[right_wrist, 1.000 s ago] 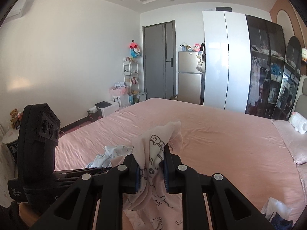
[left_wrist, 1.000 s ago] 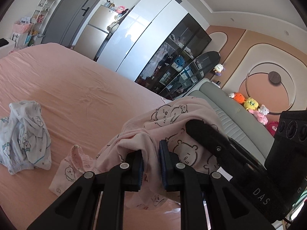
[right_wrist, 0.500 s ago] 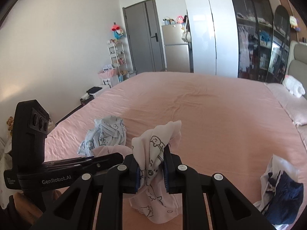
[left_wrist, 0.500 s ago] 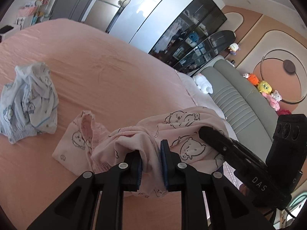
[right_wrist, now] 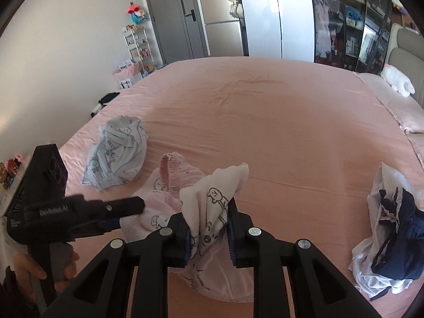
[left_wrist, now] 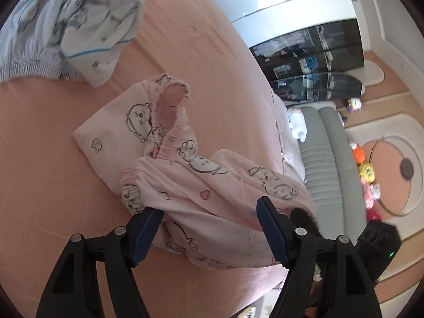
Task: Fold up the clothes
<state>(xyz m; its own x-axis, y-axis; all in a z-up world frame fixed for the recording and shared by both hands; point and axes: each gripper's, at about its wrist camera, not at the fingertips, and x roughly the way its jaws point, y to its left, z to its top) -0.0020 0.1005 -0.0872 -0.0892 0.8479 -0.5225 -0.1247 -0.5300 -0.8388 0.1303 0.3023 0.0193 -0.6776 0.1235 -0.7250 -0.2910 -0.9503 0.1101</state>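
Pale pink pants with a cartoon print (left_wrist: 201,185) lie crumpled on the pink bed (left_wrist: 39,185), elastic waistband (left_wrist: 169,116) turned up. My left gripper (left_wrist: 209,228) is open, its blue pads either side of the cloth just above the bed. In the right wrist view the same pants (right_wrist: 159,196) lie near the front edge. My right gripper (right_wrist: 208,235) is shut on a bunched part of the pants (right_wrist: 212,201), held slightly raised. The left gripper (right_wrist: 106,212) shows at the left of that view.
A crumpled light blue garment (right_wrist: 116,153) lies to the left on the bed (right_wrist: 265,122), also showing in the left wrist view (left_wrist: 66,23). A white and navy clothes pile (right_wrist: 389,228) lies at the right. Pillows and a grey headboard (left_wrist: 323,159) line the far right.
My left gripper has opened and let go of the pink pants, which dropped onto the bed. Both grippers came down closer to the bed. The right gripper keeps its hold.
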